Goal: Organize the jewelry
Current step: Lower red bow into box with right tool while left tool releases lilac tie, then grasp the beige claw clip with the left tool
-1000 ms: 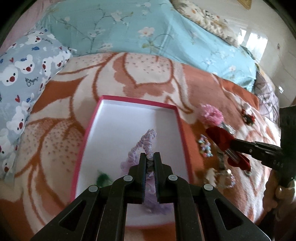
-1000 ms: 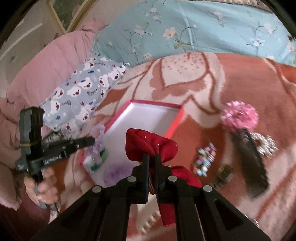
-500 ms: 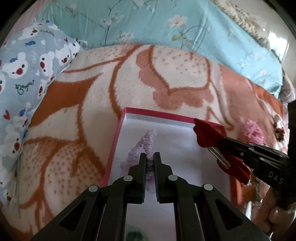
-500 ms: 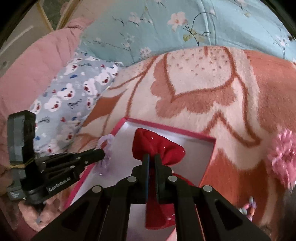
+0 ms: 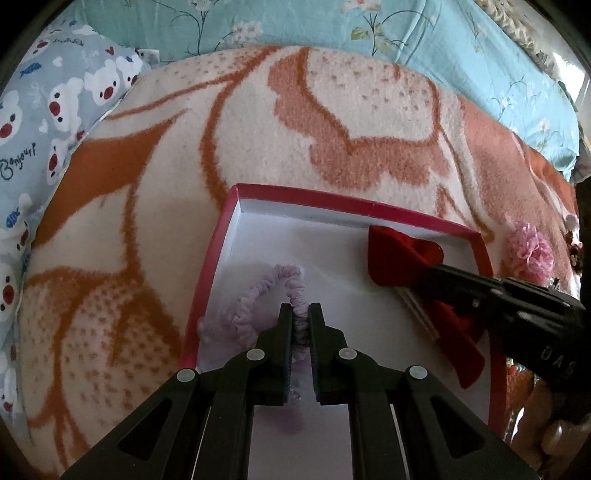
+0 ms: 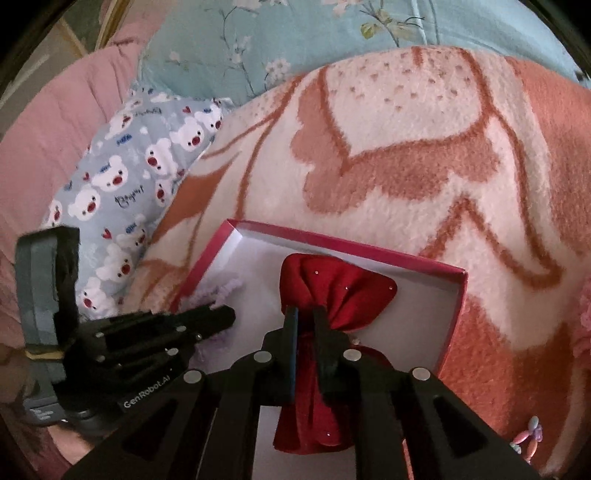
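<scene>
A shallow box with a pink rim (image 5: 295, 195) (image 6: 334, 240) and white inside lies on the blanket. My left gripper (image 5: 300, 314) is shut on a lilac scrunchie (image 5: 258, 299), held over the box's left part; it shows partly behind the left gripper in the right wrist view (image 6: 225, 290). My right gripper (image 6: 306, 316) is shut on a red velvet bow hair clip (image 6: 340, 291) over the box's far right part. The bow also shows in the left wrist view (image 5: 399, 254).
The box sits on an orange and cream fleece blanket (image 5: 332, 122). A pink pompom hair tie (image 5: 530, 253) lies right of the box. A bead bracelet (image 6: 528, 439) lies at the lower right. A bear-print pillow (image 6: 129, 177) and a blue floral quilt (image 5: 332, 33) lie behind.
Both grippers have moved forward over the box with their items still held. The red bow came from outside the box's right side to inside it.
</scene>
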The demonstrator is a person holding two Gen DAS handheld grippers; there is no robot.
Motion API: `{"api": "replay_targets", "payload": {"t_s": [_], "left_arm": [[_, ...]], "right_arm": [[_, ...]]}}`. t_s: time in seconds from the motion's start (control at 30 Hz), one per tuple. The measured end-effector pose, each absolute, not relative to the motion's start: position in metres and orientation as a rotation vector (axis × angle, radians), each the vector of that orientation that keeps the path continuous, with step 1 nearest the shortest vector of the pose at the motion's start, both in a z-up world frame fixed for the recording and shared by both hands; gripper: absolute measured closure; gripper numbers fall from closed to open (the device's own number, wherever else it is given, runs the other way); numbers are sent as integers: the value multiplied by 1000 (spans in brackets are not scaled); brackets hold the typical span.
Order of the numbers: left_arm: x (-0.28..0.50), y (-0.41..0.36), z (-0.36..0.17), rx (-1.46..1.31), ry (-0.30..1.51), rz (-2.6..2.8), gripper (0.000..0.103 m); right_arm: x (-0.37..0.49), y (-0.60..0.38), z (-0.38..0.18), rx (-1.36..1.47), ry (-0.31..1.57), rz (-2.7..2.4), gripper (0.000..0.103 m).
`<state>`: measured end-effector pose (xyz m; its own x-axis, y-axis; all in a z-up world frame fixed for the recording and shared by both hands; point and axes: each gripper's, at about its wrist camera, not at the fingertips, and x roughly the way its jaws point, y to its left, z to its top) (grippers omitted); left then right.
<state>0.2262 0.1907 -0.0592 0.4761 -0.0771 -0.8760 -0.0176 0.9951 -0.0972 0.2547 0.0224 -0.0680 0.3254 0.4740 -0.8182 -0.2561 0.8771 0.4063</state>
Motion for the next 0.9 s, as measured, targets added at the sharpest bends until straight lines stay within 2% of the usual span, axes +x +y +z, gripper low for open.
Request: {"api": "replay_targets", "payload": {"t_s": [0.07,0.13,0.27,0.37,0.4,0.43,0.9], "left_arm": [[223,191,-58,-102,1077,-39,90],[221,192,-57,-105,1079,-40,77],[214,188,-52,-97,1076,-39,67],[203,186,-44,-91,1064,-36,50],[199,185,-40,-85,1054,-30,41],[193,183,-35,-77,1041,-20,38],[134,141,13,-74,969,-111,36]], "right_arm": [[254,19,-65,242,1137,493,86],[252,17,-60,264,1124,497,72],[247,10,-46,294,1095,509,69],[241,1,-33,320,1073,508,61],[237,-3,-29,326,1063,503,54],[232,-11,-24,331,1050,494,51],[165,-129,11,335,1029,288,49]]}}
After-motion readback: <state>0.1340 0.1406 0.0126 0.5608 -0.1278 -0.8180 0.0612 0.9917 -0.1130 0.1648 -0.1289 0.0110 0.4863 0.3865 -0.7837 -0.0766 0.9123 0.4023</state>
